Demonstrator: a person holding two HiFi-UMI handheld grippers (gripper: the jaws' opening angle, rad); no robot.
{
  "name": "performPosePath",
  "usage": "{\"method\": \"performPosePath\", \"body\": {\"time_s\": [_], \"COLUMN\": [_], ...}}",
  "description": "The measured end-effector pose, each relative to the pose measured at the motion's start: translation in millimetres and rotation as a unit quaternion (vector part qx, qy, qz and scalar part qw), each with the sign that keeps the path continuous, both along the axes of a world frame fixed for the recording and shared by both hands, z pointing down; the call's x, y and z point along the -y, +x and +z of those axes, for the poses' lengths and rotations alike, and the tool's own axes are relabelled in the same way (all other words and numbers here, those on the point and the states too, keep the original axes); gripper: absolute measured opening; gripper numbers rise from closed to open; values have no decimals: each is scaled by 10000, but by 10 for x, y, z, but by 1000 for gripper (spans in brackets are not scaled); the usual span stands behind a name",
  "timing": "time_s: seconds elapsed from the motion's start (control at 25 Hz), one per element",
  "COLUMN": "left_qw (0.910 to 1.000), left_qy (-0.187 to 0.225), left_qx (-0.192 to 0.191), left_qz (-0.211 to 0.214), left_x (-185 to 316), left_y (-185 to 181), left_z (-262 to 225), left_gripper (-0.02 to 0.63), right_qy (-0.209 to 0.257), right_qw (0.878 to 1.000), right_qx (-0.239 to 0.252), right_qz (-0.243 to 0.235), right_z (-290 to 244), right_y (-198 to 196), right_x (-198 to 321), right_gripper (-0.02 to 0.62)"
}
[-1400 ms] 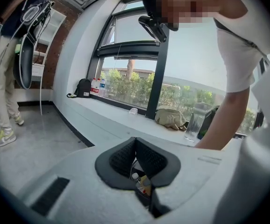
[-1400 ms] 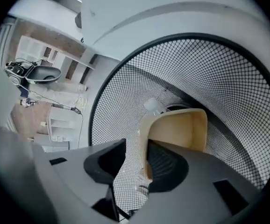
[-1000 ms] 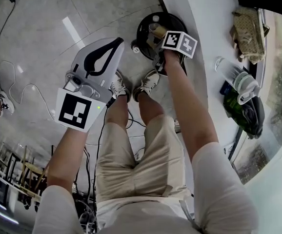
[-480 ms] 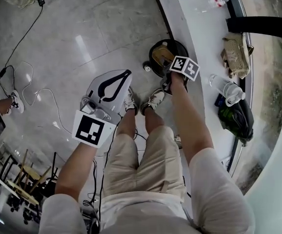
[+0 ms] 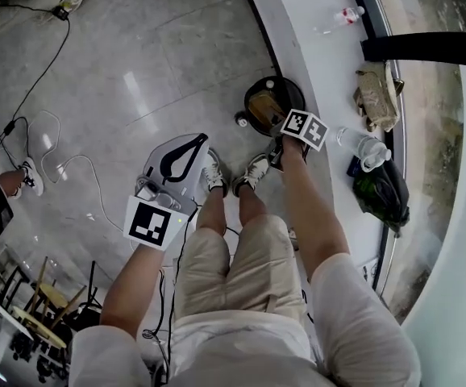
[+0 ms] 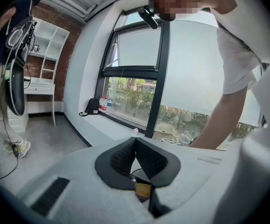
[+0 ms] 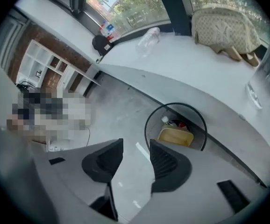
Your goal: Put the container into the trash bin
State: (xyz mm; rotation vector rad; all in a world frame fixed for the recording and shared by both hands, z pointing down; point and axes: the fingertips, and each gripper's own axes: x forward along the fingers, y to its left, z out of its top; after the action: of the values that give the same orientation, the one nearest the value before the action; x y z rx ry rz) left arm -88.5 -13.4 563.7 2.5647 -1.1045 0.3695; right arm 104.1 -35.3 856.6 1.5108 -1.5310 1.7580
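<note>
The black round trash bin (image 5: 269,107) stands on the floor against the white ledge. A tan container (image 5: 263,103) lies inside it with other rubbish; in the right gripper view the container (image 7: 176,136) sits at the bottom, inside the bin's rim (image 7: 149,120). My right gripper (image 7: 136,158) hangs above the bin and points down; its jaws are closing with nothing between them. In the head view the right gripper (image 5: 281,142) is mostly hidden under its marker cube. My left gripper (image 5: 203,140) is shut and empty, held out over the floor; in its own view the left gripper (image 6: 135,143) has its pads meeting.
On the white ledge (image 5: 314,71) lie a clear bottle (image 5: 370,147), a tan bag (image 5: 376,95), a dark green bag (image 5: 382,192) and a small bottle (image 5: 342,14). Cables (image 5: 31,127) trail on the grey floor at left. My sneakers (image 5: 233,172) stand just before the bin.
Both grippers have risen from the floor, and the bin now looks smaller and farther off. The right gripper has lifted away from the bin's mouth; the container stays inside.
</note>
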Motion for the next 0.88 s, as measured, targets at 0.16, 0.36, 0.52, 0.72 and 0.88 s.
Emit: {"method": "performPosePath", "body": {"time_s": [0.16, 0.36, 0.52, 0.72, 0.88], "left_qw": [9997, 9989, 9988, 9985, 9963], "left_qy": [211, 386, 469, 547, 848], "left_qx": [-123, -186, -86, -2, 15], "left_qz": [-47, -180, -92, -84, -122], "left_x": [92, 222, 177, 37, 89], "left_y": [27, -34, -22, -3, 41], "left_z": [-435, -824, -1007, -1423, -1789], "left_gripper": [17, 17, 17, 17, 17], "right_qy": [359, 708, 1288, 1668, 2041], "right_qw": [9993, 9969, 9901, 9852, 9786], "right_qx": [58, 161, 484, 384, 238], "right_qz": [124, 301, 288, -75, -118], "right_z": [-557, -1158, -1795, -2467, -2930], "right_y": [37, 28, 39, 173, 328], "right_x": [87, 168, 263, 213, 331], "right_gripper": [150, 25, 2, 0, 2]}}
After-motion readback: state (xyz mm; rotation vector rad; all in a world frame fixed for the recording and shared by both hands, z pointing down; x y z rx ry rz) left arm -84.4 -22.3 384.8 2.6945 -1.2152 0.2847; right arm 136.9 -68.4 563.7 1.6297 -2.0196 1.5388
